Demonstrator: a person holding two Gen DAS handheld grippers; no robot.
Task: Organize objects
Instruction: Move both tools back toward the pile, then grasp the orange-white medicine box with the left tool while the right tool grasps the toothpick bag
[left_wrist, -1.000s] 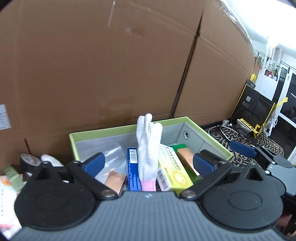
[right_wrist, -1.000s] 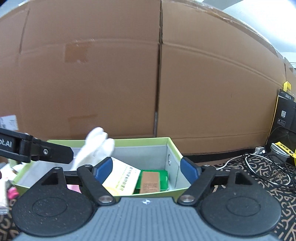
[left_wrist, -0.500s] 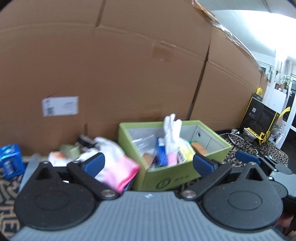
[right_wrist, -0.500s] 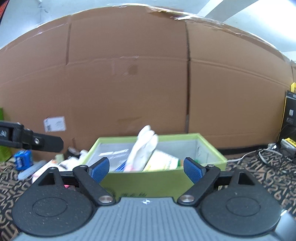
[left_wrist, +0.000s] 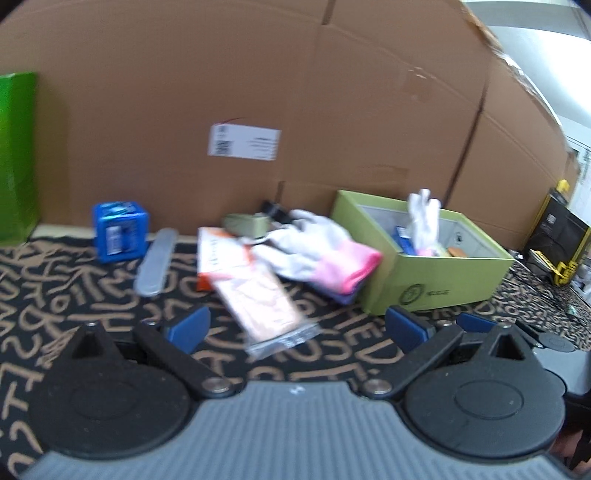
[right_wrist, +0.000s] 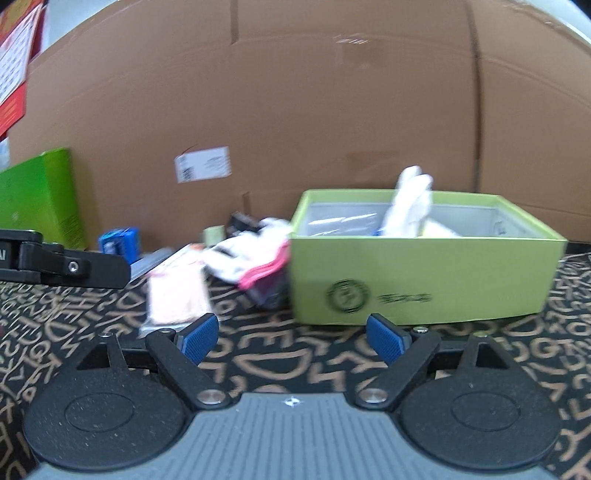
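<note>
Above patterned cloth (right_wrist: 295, 369), 2 hand-held grippers apparently open.

A tall cardboard wall (left_wrist: 258, 92) bearing 1 white shipping label (left_wrist: 243, 142) backs a black cloth (right_wrist: 295, 365) with tan lettering; bright green carton (right_wrist: 37, 199) at 9 o'clock.

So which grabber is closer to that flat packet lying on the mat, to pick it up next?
Probably the left gripper. The clear packet lies right ahead between its open fingers. From the right gripper, also open, the packet sits off to the left, with the green box ahead instead.
</note>
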